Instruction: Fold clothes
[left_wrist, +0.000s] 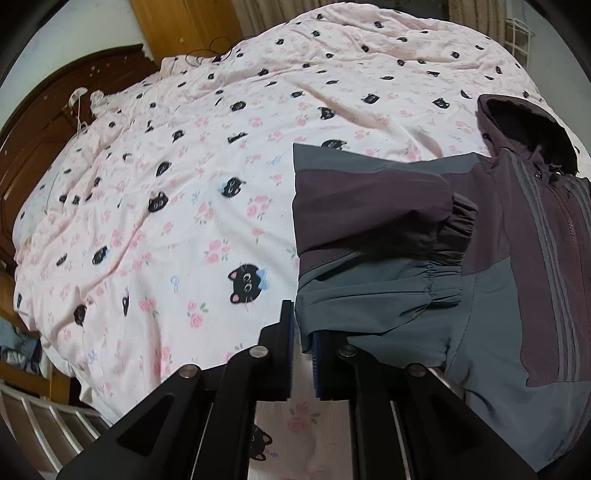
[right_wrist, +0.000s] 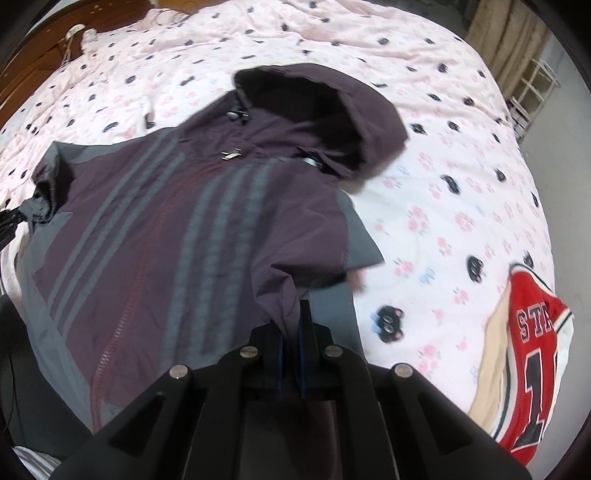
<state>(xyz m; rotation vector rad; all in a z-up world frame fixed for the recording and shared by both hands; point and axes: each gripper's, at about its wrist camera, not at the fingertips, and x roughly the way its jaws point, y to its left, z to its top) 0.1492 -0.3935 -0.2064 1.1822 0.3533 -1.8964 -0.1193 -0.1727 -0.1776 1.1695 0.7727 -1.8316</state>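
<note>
A purple and grey hooded jacket (right_wrist: 166, 221) lies front up on the bed, zipper closed, with its hood (right_wrist: 314, 107) toward the far side. In the left wrist view the jacket (left_wrist: 517, 229) fills the right side, and its left sleeve (left_wrist: 369, 206) is folded across toward the chest. My left gripper (left_wrist: 303, 347) is shut on the near edge of that sleeve. My right gripper (right_wrist: 293, 332) is shut on the other sleeve (right_wrist: 295, 280), whose fabric rises from the jacket's right shoulder into the narrow gap between the fingers.
The bed is covered by a pink sheet (left_wrist: 184, 206) printed with black cats and roses. A red basketball jersey (right_wrist: 532, 362) lies on a beige cloth at the bed's right edge. A dark wooden headboard (left_wrist: 55, 122) stands at the left, and a white rack (right_wrist: 532, 96) stands beyond the far right corner.
</note>
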